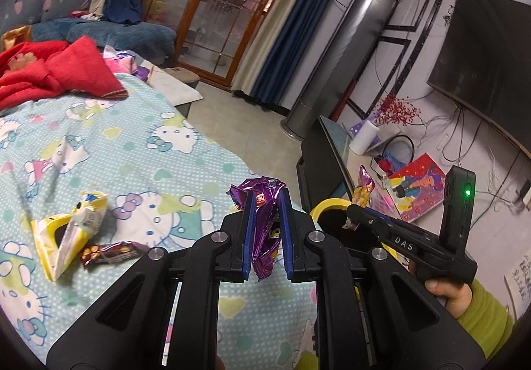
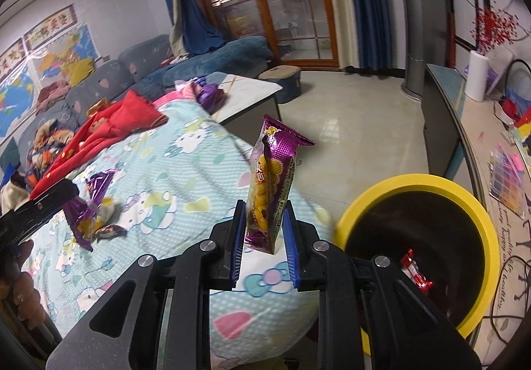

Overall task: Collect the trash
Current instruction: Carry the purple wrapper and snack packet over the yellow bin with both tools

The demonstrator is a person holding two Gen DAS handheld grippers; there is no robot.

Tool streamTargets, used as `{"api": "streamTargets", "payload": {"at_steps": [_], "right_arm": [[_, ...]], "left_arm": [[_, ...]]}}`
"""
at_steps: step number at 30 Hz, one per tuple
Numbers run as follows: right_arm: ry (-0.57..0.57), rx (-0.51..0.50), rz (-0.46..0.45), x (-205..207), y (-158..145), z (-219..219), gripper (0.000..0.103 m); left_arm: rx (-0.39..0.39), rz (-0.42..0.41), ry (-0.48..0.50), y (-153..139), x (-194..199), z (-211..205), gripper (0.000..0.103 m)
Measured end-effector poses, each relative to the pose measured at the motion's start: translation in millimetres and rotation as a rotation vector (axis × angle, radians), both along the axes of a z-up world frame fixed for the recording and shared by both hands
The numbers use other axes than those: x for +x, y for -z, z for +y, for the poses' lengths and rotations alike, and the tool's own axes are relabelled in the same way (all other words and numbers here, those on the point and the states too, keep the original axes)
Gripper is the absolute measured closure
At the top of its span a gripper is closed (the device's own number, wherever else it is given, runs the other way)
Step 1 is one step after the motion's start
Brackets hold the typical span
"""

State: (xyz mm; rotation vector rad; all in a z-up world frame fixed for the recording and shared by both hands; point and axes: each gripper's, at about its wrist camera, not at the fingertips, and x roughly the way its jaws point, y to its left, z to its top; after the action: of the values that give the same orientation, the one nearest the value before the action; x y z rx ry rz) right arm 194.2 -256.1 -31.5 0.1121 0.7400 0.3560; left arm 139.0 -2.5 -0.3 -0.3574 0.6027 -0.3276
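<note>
My left gripper [image 1: 266, 200] is shut on a crumpled purple wrapper [image 1: 265, 230] above the edge of the cat-print bed sheet [image 1: 149, 154]. My right gripper [image 2: 264, 207] is shut on an upright purple and yellow snack pack [image 2: 272, 184], just left of a yellow-rimmed bin [image 2: 415, 182]. A red wrapper [image 2: 415, 273] lies inside the bin. On the sheet lie a yellow and white wrapper [image 1: 66, 230] and a brown wrapper [image 1: 109, 252]. The left wrist view shows the right gripper [image 1: 353, 209] with its snack pack [image 1: 363, 187] over the bin's rim [image 1: 327, 204].
A red blanket [image 1: 49, 71] lies at the far end of the bed. A dark TV cabinet [image 2: 441, 124] with a paper roll [image 2: 476, 78] and loose papers stands right of the bin. Tiled floor [image 2: 348, 111] lies between bed and cabinet.
</note>
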Motion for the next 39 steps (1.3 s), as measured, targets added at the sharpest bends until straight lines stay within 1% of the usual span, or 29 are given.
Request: {"api": "streamTargets", "payload": {"at_steps": [14,19,27,31,39], "right_arm": [[0.137,0.058,0.015,6.7,4.6,-65.2,0.082],[0.176,0.074,0.027,7.8,7.9,-83.7,0.082],[0.243,0.093,0.07,9.6,18.1,-114.9,0.082],[0.277,0.111,0.087,10.5,21.9,-130.1,0.082],[0.347,0.131,0.12,11.8,30.7,-161.1,0.082]], "left_arm": [[0.043,-0.01,0.095,2.2,6.2,-53.0,0.094],[0.069,-0.024,0.148,2.2,7.4,-79.7,0.094],[0.114,-0.034,0.225,6.7,10.8,-117.7,0.094],[0.122,-0.041,0.252,7.9,14.1,-133.6,0.094],[0.124,-0.023,0.312,16.1,25.3,-166.3,0.094]]}}
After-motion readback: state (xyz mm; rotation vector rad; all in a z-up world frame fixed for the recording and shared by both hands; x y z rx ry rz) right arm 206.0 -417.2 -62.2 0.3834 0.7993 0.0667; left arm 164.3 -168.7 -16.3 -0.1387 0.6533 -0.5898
